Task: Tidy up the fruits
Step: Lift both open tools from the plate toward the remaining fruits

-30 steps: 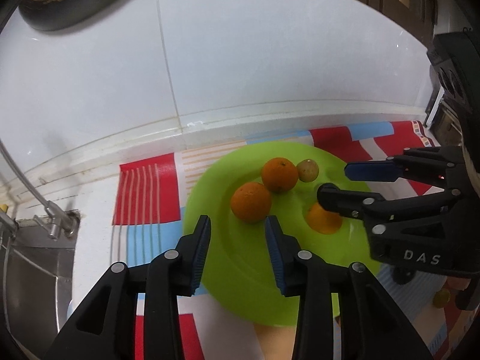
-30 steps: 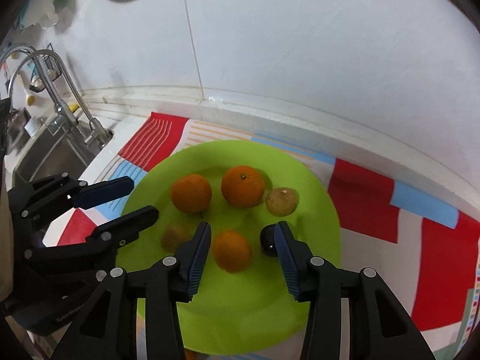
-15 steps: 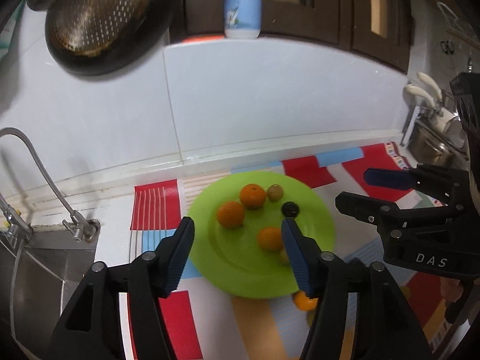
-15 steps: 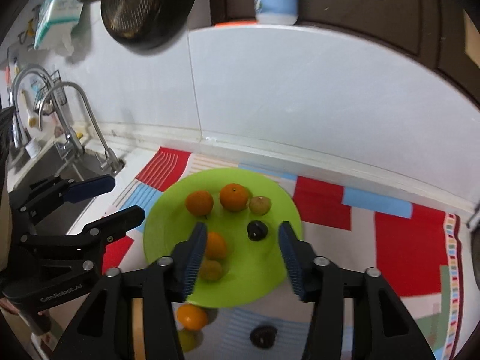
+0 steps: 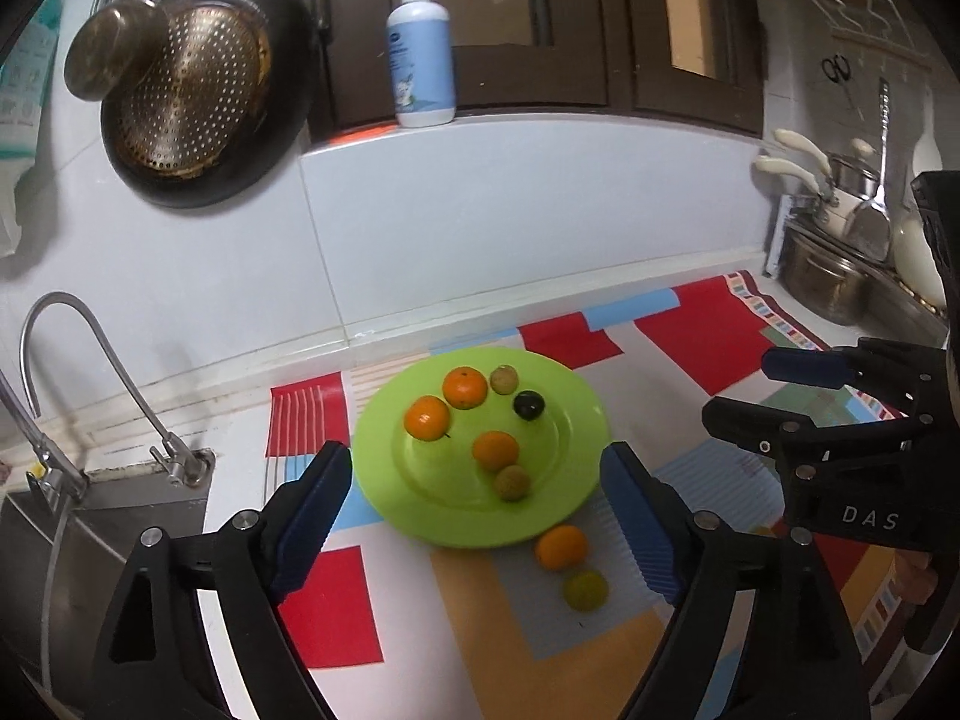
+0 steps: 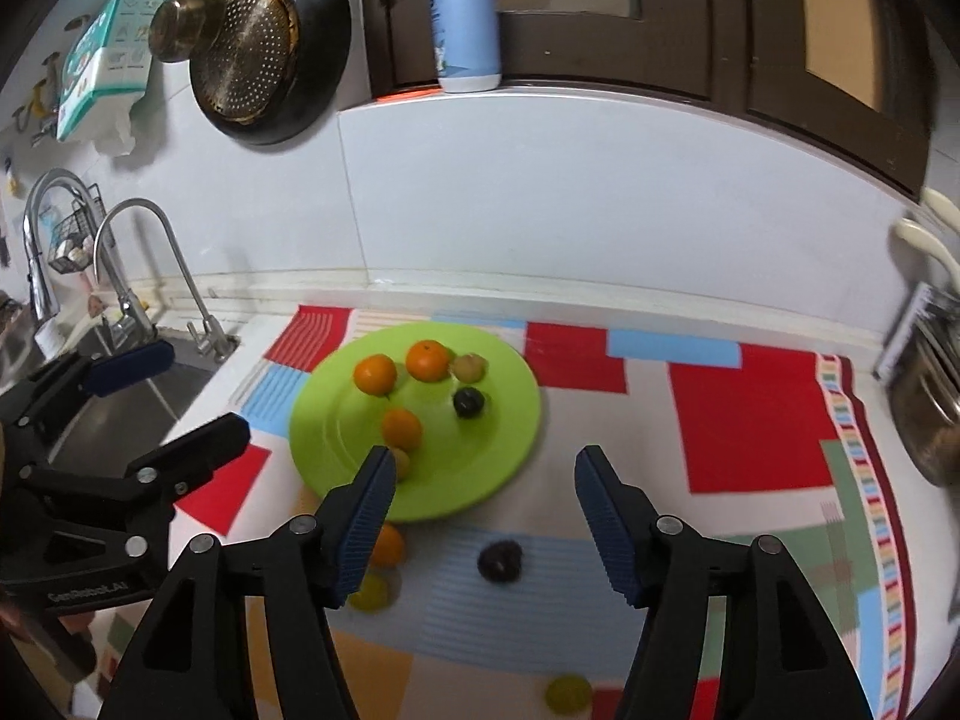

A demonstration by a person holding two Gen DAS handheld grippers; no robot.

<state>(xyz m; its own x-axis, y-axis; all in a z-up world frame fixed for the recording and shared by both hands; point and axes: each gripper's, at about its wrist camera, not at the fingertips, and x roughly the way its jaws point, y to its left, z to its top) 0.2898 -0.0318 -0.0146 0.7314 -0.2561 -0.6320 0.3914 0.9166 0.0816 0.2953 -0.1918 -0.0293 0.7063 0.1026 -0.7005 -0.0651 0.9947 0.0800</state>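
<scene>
Both grippers, left gripper point(image 5: 474, 504) and right gripper point(image 6: 486, 504), are opening with empty fingers; next, grasp the loose round orange fruit point(image 5: 560, 546) beside the round green plate point(image 5: 576, 420)

A home kitchen: a steel sink point(image 5: 90, 516) with a curved chrome tap point(image 5: 90, 354) lies left of the tongs, a perforated brass strainer point(image 5: 192, 102) in a black pan point(image 6: 318, 54) hangs on the white tiled wall point(image 5: 510, 228) ahead, and steel pots point(image 5: 828, 276) stand to the right.
</scene>
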